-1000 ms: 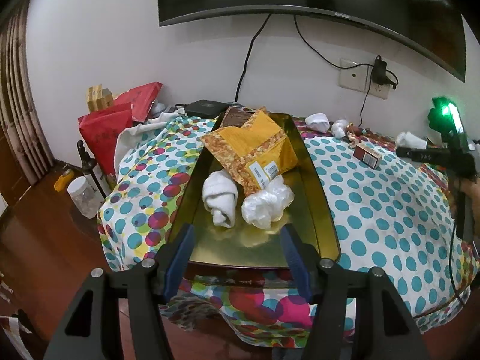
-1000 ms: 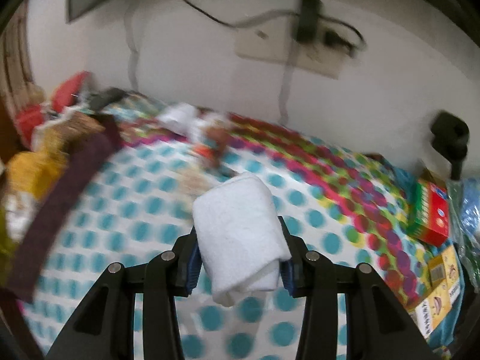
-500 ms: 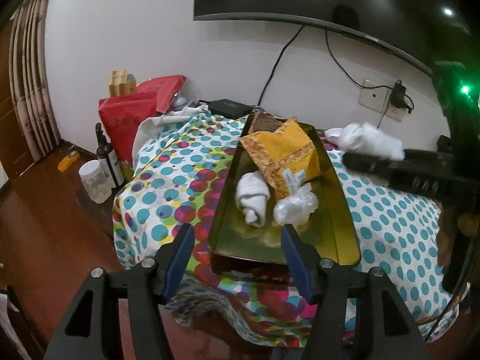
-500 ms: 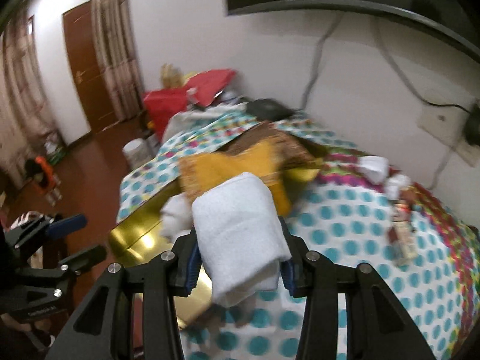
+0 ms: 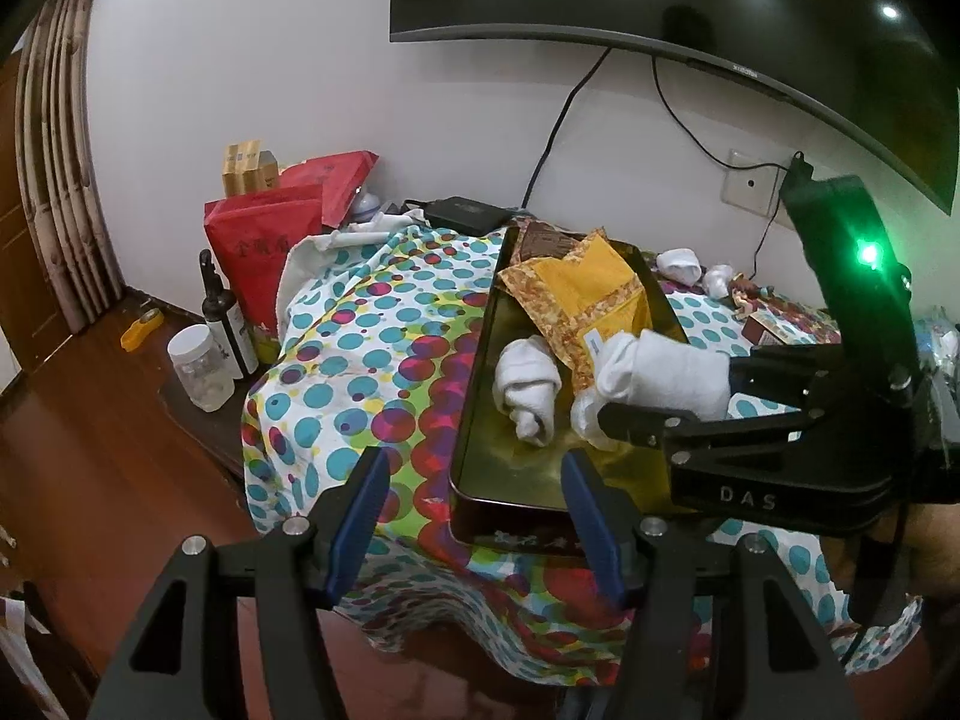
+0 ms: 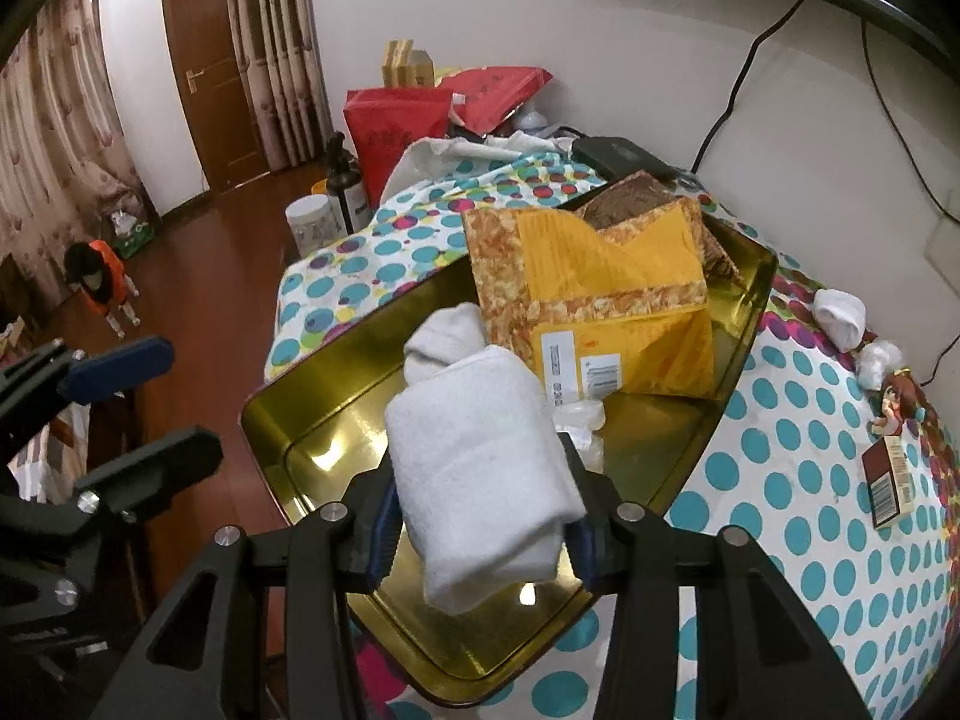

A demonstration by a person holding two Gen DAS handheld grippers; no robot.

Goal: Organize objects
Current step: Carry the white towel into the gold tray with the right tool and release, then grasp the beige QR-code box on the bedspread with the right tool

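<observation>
The right gripper clamps the rolled towel directly above the gold tray, roll pointing along the fingers, while the left gripper hangs open, empty, off the tray's near end.

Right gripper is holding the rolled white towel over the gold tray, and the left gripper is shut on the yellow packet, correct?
Not quite. The left gripper is open and empty, as the left wrist view shows. The right gripper does hold the rolled white towel over the gold tray.
</observation>
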